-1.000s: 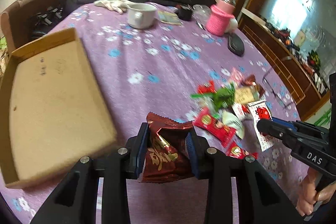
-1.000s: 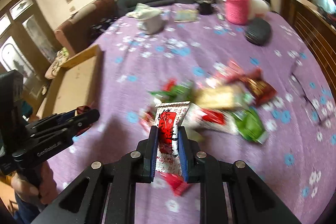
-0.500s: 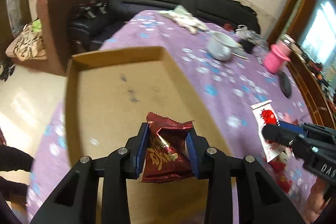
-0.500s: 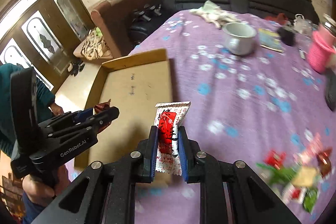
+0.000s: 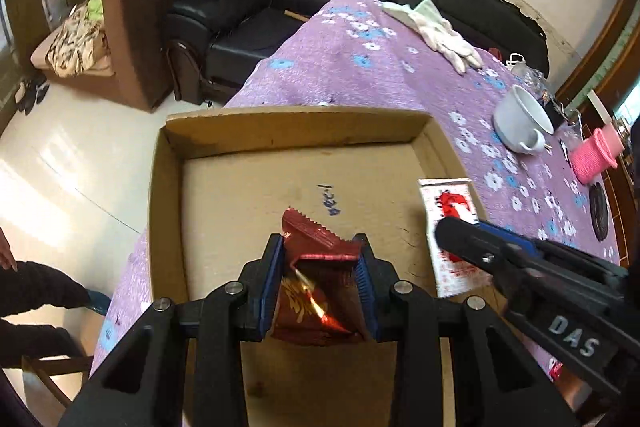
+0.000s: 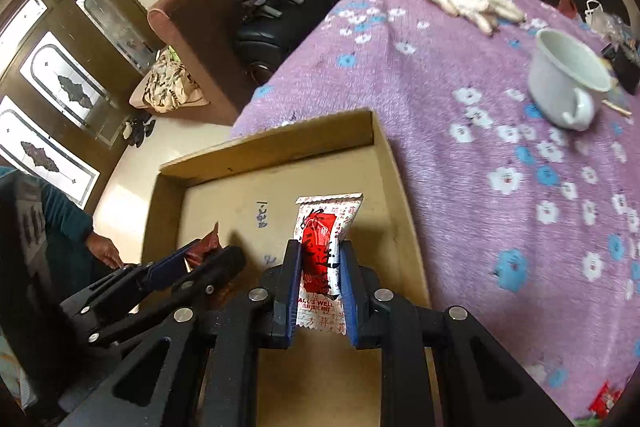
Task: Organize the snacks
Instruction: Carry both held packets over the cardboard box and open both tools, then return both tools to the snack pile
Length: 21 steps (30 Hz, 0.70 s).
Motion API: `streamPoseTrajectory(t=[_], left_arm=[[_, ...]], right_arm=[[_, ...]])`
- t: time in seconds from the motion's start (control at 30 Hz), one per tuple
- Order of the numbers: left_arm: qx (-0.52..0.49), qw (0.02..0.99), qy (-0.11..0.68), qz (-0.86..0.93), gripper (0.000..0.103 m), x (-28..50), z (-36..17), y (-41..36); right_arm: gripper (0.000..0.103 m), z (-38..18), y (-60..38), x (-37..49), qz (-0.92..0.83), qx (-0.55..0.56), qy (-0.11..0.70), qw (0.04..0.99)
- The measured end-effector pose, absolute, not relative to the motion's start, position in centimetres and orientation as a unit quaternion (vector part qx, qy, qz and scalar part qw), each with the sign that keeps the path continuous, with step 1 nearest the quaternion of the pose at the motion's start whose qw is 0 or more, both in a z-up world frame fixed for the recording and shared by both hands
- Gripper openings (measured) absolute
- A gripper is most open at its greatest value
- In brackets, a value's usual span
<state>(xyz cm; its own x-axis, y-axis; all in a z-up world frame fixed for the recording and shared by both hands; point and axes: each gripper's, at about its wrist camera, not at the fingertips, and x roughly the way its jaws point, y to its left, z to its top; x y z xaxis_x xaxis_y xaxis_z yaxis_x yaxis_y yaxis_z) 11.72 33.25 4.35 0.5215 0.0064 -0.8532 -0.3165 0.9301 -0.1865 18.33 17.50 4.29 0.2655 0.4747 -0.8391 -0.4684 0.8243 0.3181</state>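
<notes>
1. My left gripper (image 5: 320,279) is pinched shut on the dark red snack bag (image 5: 318,287). My right gripper (image 6: 318,291) is pinched shut on the white and red snack packet (image 6: 322,251). Both snacks hang over the cardboard tray (image 5: 288,131), above its bare floor, not touching it yet.

2. The white packet sits near the right wall of the tray. If I let go there, I think it could land on the wall and slide out onto the purple tablecloth (image 6: 460,163).

3. My two grippers are close side by side. If I swing one, they could bump, and a snack could slip out.

4. The red bag is puffy and shiny. I think it could bounce or skid when it drops.

5. The tray hangs over the left edge of the table. A hard push could tip it to the floor.

6. Only the left view shows a dark sleeve (image 5: 36,291) low on the left, and the pink knitted cup (image 5: 594,155) far right.

7. Only the right view shows the glass doors (image 6: 52,107) and a few loose snacks (image 6: 604,399) waiting at the near right.
</notes>
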Motion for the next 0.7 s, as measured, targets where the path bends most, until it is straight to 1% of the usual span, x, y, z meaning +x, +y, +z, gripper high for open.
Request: streamPoseTrajectory(t=[0.37, 0.7], left_arm=[[-0.184, 0.855, 0.476, 0.096, 0.034, 11.7, 4.1, 34.2], [-0.191, 0.863, 0.461, 0.084, 0.035, 10.5, 5.7, 33.4]], right_arm=[[0.022, 3.9, 18.0, 18.6, 0.298, 0.013, 0.518, 0.802], [0.022, 6.5, 15.0, 16.8, 0.31, 0.029, 0.492, 0.813]])
